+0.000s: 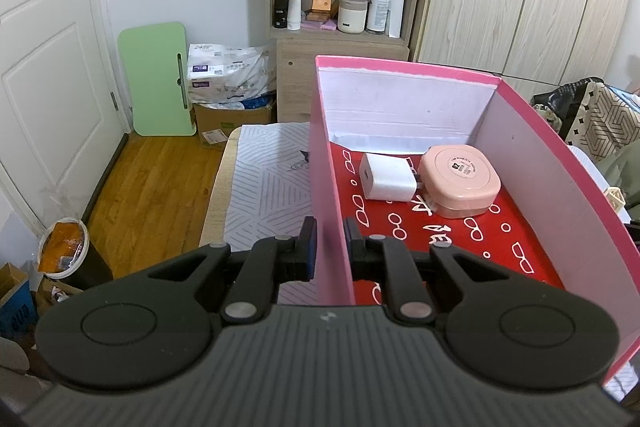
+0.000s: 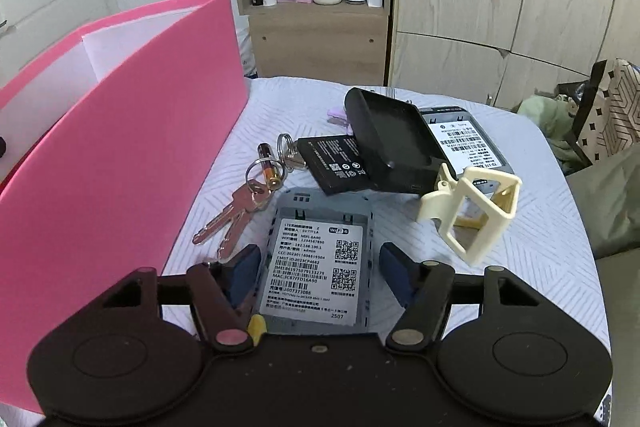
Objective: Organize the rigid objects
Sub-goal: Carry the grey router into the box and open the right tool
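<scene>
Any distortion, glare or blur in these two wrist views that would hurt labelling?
Left wrist view: strong fisheye bend in the pink box walls and the door; even light, charger sharp. Right wrist view: dark vignette at the corners, box wall bowed, label on the grey device readable, keys crisp, no glare.

Pink box [image 1: 332,187] with red glasses-print floor, white charger [image 1: 386,177], pink case [image 1: 460,181]

"WiFi 6", "2507" on router label [image 2: 316,269]
</scene>
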A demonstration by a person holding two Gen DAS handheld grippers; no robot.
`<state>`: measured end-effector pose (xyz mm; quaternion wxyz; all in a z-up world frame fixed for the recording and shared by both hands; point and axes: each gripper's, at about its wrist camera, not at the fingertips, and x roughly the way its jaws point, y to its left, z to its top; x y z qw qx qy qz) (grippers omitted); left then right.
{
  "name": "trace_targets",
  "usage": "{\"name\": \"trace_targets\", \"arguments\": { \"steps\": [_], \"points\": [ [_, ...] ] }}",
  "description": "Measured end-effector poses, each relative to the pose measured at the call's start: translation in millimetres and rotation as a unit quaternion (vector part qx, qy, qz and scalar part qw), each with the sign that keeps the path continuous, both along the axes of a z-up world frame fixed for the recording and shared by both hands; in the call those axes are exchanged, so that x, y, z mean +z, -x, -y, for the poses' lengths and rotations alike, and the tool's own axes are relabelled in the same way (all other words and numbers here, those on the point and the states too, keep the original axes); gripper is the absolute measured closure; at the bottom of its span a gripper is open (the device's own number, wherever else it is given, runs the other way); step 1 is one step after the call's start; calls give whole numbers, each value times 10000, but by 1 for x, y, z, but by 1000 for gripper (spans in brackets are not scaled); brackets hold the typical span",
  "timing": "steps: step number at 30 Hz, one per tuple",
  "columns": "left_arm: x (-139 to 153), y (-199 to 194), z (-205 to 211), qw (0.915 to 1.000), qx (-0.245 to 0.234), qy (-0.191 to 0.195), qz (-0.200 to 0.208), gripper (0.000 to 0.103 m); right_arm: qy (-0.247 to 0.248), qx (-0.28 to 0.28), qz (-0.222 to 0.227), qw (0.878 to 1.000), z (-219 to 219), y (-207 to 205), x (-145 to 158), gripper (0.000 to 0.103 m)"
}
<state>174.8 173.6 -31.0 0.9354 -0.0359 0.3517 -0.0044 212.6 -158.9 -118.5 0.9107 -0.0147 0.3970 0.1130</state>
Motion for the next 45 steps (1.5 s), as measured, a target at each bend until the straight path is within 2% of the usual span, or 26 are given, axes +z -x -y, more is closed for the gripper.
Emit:
{"name": "trace_targets", "arguments": {
  "steps": [1, 9, 20, 25, 29, 32, 36, 39, 45],
  "points": [
    [0, -1, 1, 10000, 5, -8, 0, 90, -12, -19, -7, 10000, 0, -1, 0, 37],
    [0, -2, -2, 9999, 10, 117, -107, 90, -531, -96, -80, 9985, 13, 5, 10, 38],
    [0, -5, -1, 9997, 48, 132, -194, 90, -1073, -76, 80, 9942, 29, 14, 43, 38],
    [0, -5, 0, 9997, 51, 135, -202, 90, -1440, 146, 359, 9888, 29, 19, 78, 38],
    [0, -5, -2, 9996, 47, 218, -173, 90, -1800, 849, 438, 9790, 5, 18, 109, 38],
    [-1, -5, -4, 9995, 61, 279, -163, 90, -1856, 1451, 120, 9718, -32, 7, 119, 38],
    [-2, -4, -6, 9993, 77, 319, -155, 90, -1790, 1957, -695, 9617, -85, -21, 109, 38],
    [-2, -4, -6, 9992, 91, 364, -152, 90, -1636, 2025, -1207, 9579, -118, -44, 91, 38],
    [-2, -4, -5, 9992, 104, 347, -156, 90, -1528, 1770, -1734, 9567, -149, -71, 63, 38]
  ]
}}
